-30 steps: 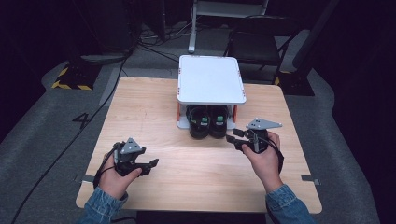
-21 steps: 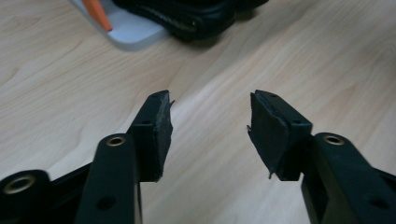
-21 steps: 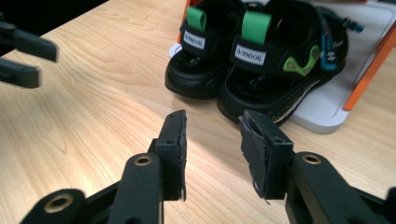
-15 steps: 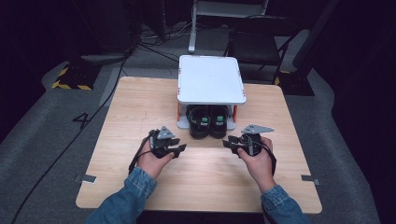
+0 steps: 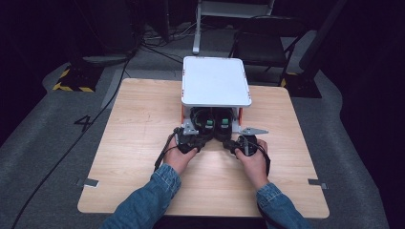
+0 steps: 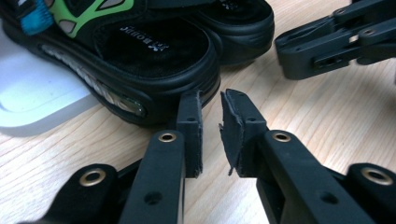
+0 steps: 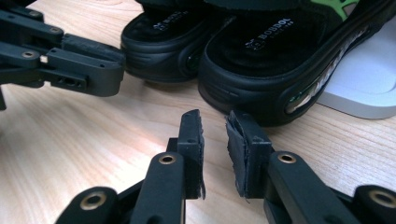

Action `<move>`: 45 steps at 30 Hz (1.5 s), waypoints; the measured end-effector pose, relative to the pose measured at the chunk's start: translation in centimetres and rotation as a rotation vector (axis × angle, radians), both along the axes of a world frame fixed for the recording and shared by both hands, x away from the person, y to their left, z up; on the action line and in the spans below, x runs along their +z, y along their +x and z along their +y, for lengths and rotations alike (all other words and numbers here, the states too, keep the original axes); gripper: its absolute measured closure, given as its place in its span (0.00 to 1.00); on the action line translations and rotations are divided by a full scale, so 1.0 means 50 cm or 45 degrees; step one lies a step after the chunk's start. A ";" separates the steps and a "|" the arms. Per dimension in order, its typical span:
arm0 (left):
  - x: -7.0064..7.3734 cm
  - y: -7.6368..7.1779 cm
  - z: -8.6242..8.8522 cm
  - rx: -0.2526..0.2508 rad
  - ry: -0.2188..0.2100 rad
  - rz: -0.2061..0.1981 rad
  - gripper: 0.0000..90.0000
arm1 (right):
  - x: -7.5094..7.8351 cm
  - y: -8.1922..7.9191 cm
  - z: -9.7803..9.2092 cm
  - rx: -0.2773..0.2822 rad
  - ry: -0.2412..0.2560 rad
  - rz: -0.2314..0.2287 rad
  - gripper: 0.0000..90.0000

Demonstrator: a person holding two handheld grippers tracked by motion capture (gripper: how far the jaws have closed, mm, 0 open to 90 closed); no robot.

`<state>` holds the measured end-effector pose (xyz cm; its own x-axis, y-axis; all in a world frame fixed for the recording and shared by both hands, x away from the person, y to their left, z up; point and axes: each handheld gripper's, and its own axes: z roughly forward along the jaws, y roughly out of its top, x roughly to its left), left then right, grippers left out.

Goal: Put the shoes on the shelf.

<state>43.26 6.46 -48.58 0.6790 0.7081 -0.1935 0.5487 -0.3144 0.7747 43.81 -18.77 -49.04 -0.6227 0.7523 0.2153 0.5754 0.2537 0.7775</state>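
The left gripper [image 6: 211, 100] has its two black fingers [image 6: 189, 116] a little way apart, and nothing is between them. The right gripper [image 7: 214, 120] is the same: a small gap between the fingers [image 7: 191, 133], and they hold nothing. The soft pads on the tips look worn and ragged at the edges.

The wooden table [image 5: 138, 124] carries everything. At the middle of its far edge stands a small white shelf [image 5: 215, 81] with orange posts. Its flat white top hides most of what sits below.

Under that shelf are two black sandals, side by side and touching, with their heels poking out toward the person. The left sandal [image 6: 140, 51] has a thick black sole, a green shape on its strap, a bit of blue, and a stripy patch along its side. The right sandal [image 7: 275, 51] looks the same, with white letters printed inside the heel.

The left gripper's tips are just beside the heel of the left sandal. The right gripper's tips are just beside the heel of the right sandal. Both hands [image 5: 181, 155] rest low over the table, near each other.
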 end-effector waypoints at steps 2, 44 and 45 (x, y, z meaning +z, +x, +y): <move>-0.002 0.004 0.001 0.015 0.000 -0.011 0.89 | 0.000 0.006 -0.002 0.001 0.010 0.018 0.86; 0.080 -0.009 0.025 0.107 0.066 -0.152 0.40 | 0.120 0.022 -0.033 -0.020 0.013 -0.227 0.44; 0.088 -0.018 0.032 0.101 0.072 -0.161 0.38 | 0.127 0.015 -0.042 -0.022 0.019 -0.235 0.42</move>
<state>42.34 8.06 -44.18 0.6368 0.7680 -0.0686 0.4728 -0.3186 0.8216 44.55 -20.88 -42.70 -0.6398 0.7607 0.1095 0.4266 0.2330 0.8739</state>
